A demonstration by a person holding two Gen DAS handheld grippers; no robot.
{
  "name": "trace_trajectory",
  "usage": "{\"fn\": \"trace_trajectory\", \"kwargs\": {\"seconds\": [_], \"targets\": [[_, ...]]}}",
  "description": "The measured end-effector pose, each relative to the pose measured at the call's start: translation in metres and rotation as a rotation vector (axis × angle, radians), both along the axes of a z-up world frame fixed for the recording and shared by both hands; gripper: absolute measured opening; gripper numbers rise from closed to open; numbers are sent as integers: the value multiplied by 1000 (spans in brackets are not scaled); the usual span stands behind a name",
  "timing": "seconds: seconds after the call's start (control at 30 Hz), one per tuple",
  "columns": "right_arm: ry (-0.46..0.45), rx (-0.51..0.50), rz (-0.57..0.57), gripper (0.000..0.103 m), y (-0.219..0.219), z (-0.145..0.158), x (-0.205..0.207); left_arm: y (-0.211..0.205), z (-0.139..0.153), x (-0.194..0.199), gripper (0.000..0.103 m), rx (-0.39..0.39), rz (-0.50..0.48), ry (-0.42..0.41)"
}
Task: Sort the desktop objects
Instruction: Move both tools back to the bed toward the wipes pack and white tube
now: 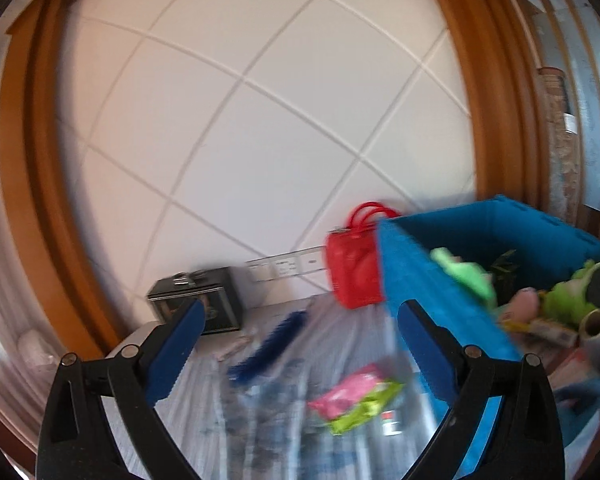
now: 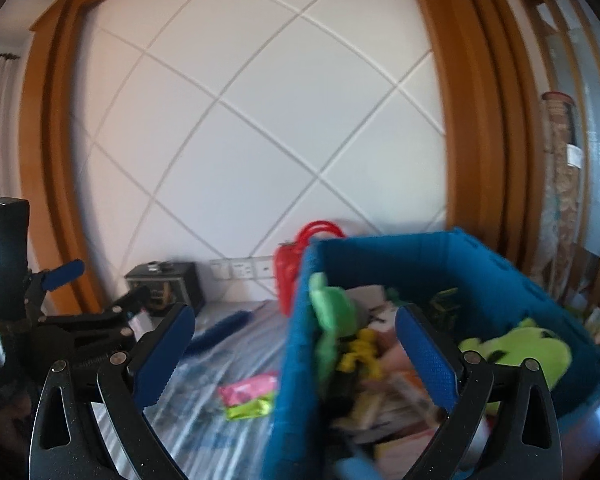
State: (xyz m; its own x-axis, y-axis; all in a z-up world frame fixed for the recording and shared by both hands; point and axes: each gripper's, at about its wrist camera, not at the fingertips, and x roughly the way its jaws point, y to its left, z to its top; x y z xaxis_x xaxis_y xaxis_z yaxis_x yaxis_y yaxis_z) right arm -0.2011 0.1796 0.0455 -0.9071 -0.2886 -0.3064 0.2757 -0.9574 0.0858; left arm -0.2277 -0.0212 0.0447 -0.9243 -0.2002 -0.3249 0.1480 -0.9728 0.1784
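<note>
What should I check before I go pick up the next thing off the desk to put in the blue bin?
1. Left gripper open and holding nothing: ok.
2. Right gripper open and holding nothing: ok.
3. Pink and green packet loose on the desk, nothing on top: ok.
4. Blue brush lying apart from the packet: ok.
5. Room left in the blue bin: cannot tell, it already holds many toys.
6. Sharp view: not ok, both cameras are blurred.

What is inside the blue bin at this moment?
The blue bin holds green plush toys, a smaller green toy, a yellow item and packets. Motion blur and piled items hide whatever lies underneath and the bin's floor.
</note>
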Motion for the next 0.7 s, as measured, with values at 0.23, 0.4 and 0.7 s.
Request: {"fn": "trace_trajectory", "kwargs": {"seconds": [0.23,0.4,0.7], "targets": [[-90,12,106,102,-85,-33,-17,-88,-32,-2,99,-22,40,-59],[-191,49,158,102,-143,-84,-30,-127,-62,-15,99,-30,36,-120],[-451,76,118,102,-172,-211,-68,-135,-113,-57,99,-12,-89,-197]]}}
